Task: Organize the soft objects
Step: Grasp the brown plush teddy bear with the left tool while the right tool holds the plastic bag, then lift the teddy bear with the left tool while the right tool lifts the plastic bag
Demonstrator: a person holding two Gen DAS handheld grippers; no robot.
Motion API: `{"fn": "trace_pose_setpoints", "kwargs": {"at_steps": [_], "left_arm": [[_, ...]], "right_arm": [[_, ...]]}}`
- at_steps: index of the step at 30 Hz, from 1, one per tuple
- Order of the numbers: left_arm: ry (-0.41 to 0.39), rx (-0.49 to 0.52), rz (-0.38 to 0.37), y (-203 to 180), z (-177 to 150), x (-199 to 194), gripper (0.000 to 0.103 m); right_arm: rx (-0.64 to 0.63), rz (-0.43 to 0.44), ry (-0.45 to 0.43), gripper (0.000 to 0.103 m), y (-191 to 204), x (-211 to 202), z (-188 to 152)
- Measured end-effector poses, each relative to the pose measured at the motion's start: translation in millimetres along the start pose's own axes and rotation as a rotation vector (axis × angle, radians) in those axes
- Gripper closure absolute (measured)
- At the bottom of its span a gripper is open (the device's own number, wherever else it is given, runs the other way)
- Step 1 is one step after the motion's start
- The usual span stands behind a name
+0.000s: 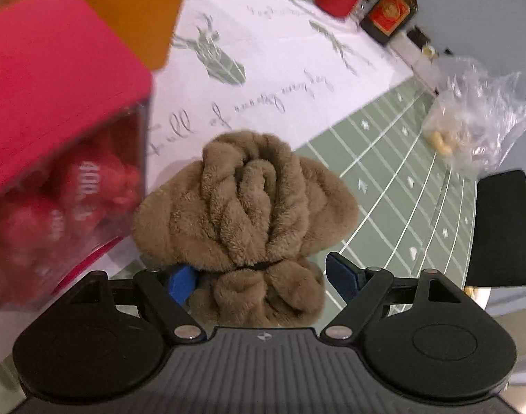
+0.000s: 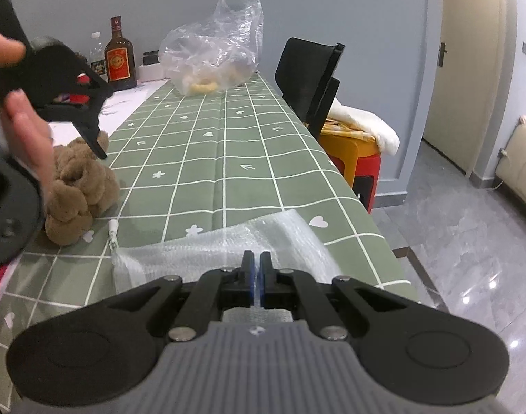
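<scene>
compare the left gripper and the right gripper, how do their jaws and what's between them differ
The left gripper has its jaws wide open, the right gripper has them shut. The left gripper straddles the brown plush towel bundle without visibly pressing it; the right gripper pinches the edge of a clear mesh bag. The left gripper tilts steeply down onto the bundle, the right looks more along the green checked tablecloth. Both have black linkages and blue pads.

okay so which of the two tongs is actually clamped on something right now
The right tongs: shut on the clear mesh bag. The left tongs stand open around the brown plush towel, not pressing it.
</scene>
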State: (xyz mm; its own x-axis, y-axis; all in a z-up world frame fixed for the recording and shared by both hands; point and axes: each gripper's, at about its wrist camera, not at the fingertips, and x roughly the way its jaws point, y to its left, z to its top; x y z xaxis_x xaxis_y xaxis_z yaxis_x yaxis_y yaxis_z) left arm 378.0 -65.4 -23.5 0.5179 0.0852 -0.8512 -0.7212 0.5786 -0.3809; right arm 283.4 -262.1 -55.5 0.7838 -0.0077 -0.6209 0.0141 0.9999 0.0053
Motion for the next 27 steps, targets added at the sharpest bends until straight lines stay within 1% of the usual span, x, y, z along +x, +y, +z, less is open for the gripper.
{"fn": "trace_pose_setpoints", "kwargs": {"at_steps": [1, 2, 3, 6, 7, 8, 9, 10, 11, 12, 14, 15, 17, 19, 21, 22, 23, 25, 26, 27], "left_arm": [[-0.022, 0.033, -0.003, -1.5, 0.9, -0.7, 0.013], [-0.038, 0.055, 0.014, -3.5, 1.0, -3.1, 0.020], [-0.045, 0.070, 0.031, -5.0, 1.0, -4.8, 0.023], [-0.050, 0.111, 0.010, -8.1, -2.3, -10.9, 0.039], [-0.058, 0.131, 0.004, -9.7, -3.5, -13.1, 0.042], [-0.059, 0.151, -0.008, -10.4, -4.0, -15.5, 0.042], [-0.047, 0.154, -0.038, -9.3, -3.4, -16.7, 0.042], [-0.029, 0.138, -0.092, -5.5, -2.6, -18.6, 0.043], [-0.013, 0.129, -0.128, -4.5, -1.2, -19.5, 0.046], [0.000, 0.147, -0.153, -6.4, -0.3, -22.3, 0.048], [-0.015, 0.208, -0.187, -12.3, -0.2, -33.5, 0.051], [-0.029, 0.221, -0.204, -14.6, -1.6, -39.9, 0.053], [-0.041, 0.233, -0.259, -15.0, -2.4, -54.4, 0.054], [-0.037, 0.264, -0.333, -17.8, -3.0, -68.3, 0.054], [-0.043, 0.314, -0.387, -20.5, -3.2, -84.1, 0.054], [-0.054, 0.331, -0.401, -22.0, -4.0, -90.9, 0.054], [-0.067, 0.359, -0.417, -22.7, -4.6, -98.1, 0.054], [-0.065, 0.409, -0.452, -23.0, -4.1, -106.2, 0.054], [-0.053, 0.437, -0.466, -24.4, -2.6, -107.8, 0.054], [-0.038, 0.469, -0.476, -25.4, -0.5, -109.3, 0.054]], "right_arm": [[0.003, 0.001, 0.001, 0.103, -0.4, 0.0, 0.1], [0.011, 0.003, 0.002, 0.103, -1.4, 0.1, 0.4], [0.020, 0.005, 0.004, 0.103, -2.5, 0.2, 0.6], [0.030, 0.010, 0.008, 0.103, -4.5, -0.2, 1.0], [0.035, 0.011, 0.010, 0.103, -5.2, -0.6, 1.2], [0.035, 0.012, 0.011, 0.103, -5.0, -1.4, 0.7], [0.032, 0.014, 0.012, 0.103, -5.2, -1.6, 0.8], [0.028, 0.016, 0.012, 0.103, -5.2, -1.2, 1.7], [0.026, 0.019, 0.012, 0.103, -5.5, -1.1, 1.8], [0.030, 0.020, 0.012, 0.103, -5.9, -0.8, 1.8], [0.041, 0.023, 0.010, 0.103, -6.3, -0.3, 1.7], [0.034, 0.024, 0.009, 0.103, -5.6, -0.1, 1.7], [0.024, 0.028, 0.010, 0.103, -5.7, 0.1, 1.5], [0.029, 0.037, 0.010, 0.098, -6.7, -0.5, 1.4], [0.069, 0.049, 0.007, 0.061, -9.0, -0.4, 1.5], [0.083, 0.058, 0.010, 0.022, -9.1, 0.7, 1.4], [0.089, 0.075, 0.008, 0.007, -8.5, 1.6, 0.7], [0.066, 0.089, 0.000, 0.008, -2.5, 1.6, -0.6], [0.041, 0.091, -0.005, 0.007, 2.4, 0.8, -1.0], [0.004, 0.096, -0.008, 0.004, 8.3, -0.2, -1.5]]}}
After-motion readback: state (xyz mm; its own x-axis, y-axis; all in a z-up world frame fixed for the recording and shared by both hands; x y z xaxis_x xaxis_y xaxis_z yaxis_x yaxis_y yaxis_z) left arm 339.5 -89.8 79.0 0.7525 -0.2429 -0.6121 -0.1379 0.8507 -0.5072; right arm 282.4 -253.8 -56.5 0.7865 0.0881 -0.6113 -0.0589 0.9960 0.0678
